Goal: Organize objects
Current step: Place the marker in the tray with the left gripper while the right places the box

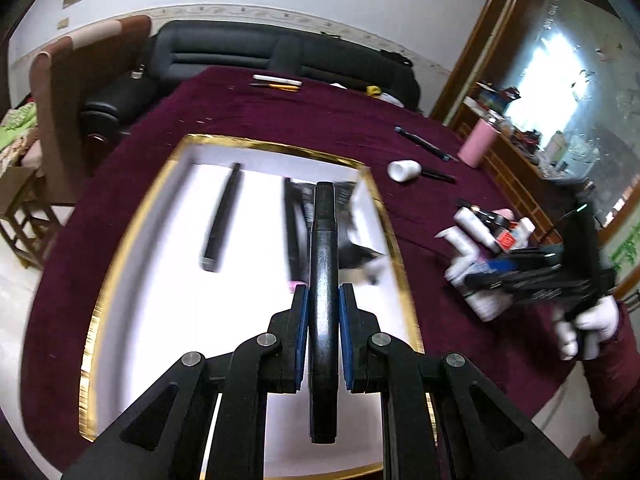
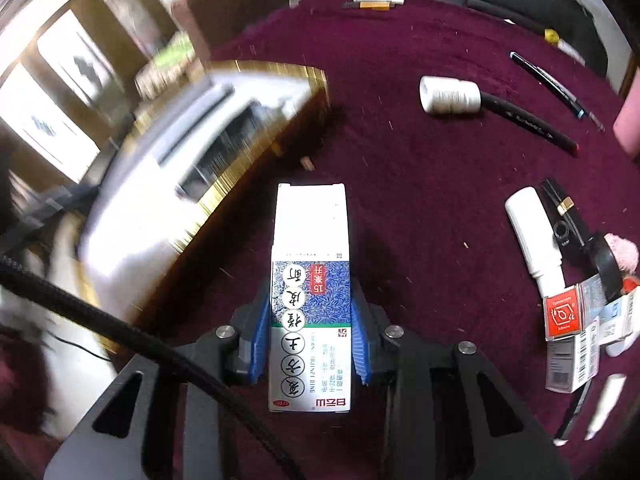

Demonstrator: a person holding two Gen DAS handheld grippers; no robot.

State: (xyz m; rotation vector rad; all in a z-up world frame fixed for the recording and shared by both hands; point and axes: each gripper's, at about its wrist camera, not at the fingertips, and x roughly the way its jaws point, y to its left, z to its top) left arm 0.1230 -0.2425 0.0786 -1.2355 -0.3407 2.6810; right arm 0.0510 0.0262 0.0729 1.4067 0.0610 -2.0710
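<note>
My left gripper (image 1: 323, 300) is shut on a black marker pen (image 1: 323, 280) that points forward over a white, gold-rimmed tray (image 1: 132, 216). Blurred in the tray lie a dark pen (image 1: 222, 216) and other dark items. In the right wrist view, my right gripper (image 2: 310, 312) is shut on a long white box with blue pattern and Chinese characters (image 2: 310, 264), held above the maroon cloth beside the gold-rimmed tray (image 2: 256, 132). The right gripper and a gloved hand (image 1: 588, 324) also show at the right of the left wrist view.
On the maroon tablecloth (image 2: 420, 200) lie a white ribbed cap (image 2: 450, 95), a black pen (image 2: 528, 124), another pen (image 2: 548, 80), a white tube (image 2: 534, 236) and a heap of small boxes (image 2: 572, 332). A black sofa (image 1: 248, 52) and a pink cup (image 1: 478, 144) stand behind.
</note>
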